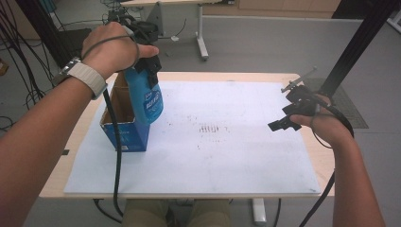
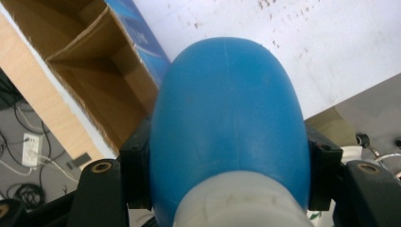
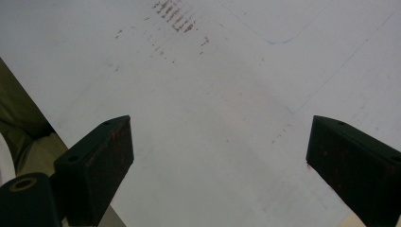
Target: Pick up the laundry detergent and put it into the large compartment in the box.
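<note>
**Q:** What surface is the work on?

**A:** White sheeting covers a pale wooden table, with grey floor and cables behind. Faint dark smudges mark the sheet near its centre.

**Q:** Where is the thing being handled?

**A:** From the high view, a blue bottle hangs toward ten o'clock on the table, clear of the sheet, its lower end beside the opening of a cardboard box. It has a printed label and a white collar at its top. The left gripper is clamped on it: in the left gripper view both black jaws press against the bottle's sides just above the white collar.

**Q:** And the box?

**A:** It stands at about nine o'clock, blue outside and brown inside, top flaps open. In the left gripper view its brown interior lies at ten o'clock from the bottle.

**Q:** What about the other hand?

**A:** The right gripper hovers at three o'clock near the table's edge, well apart from the bottle. In the right gripper view its jaws stand wide apart with nothing between them, over the bare white sheet.
</note>
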A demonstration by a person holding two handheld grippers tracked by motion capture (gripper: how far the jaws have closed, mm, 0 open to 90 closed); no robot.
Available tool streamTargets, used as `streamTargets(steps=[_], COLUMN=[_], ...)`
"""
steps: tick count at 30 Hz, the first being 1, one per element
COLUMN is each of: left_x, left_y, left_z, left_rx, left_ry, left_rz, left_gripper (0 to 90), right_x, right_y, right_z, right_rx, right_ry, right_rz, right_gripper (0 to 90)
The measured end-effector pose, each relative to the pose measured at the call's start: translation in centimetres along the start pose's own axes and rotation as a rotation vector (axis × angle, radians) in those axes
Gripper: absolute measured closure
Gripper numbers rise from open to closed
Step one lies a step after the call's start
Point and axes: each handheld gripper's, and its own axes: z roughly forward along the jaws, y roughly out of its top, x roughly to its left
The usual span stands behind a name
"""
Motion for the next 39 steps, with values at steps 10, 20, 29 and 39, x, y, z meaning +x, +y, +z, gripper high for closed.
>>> streamTargets(steps=[10, 20, 29, 39], left_x=[1.3, 3.4, 4.3, 5.8], left_y=[-0.5, -1.5, -1.9, -2.4], left_z=[-1.8, -3.2, -3.6, -3.7], left_rx=[-0.007, -0.019, -0.016, -0.021], left_ry=[0.015, 0.017, 0.018, 0.003], left_rz=[-0.072, -0.165, -0.203, -0.258], left_gripper=[37.3, 37.3, 37.3, 37.3], right_x=[-0.6, -0.9, -1.0, -1.3], right_y=[0.4, 1.4, 2.2, 2.6], right_z=[0.2, 0.6, 1.0, 1.3], right_rx=[-0.010, -0.010, -0.007, -0.007], right_ry=[0.007, 0.016, 0.025, 0.033], right_rz=[-0.008, -0.024, -0.034, -0.040], right_gripper=[8.0, 8.0, 8.0, 7.9])
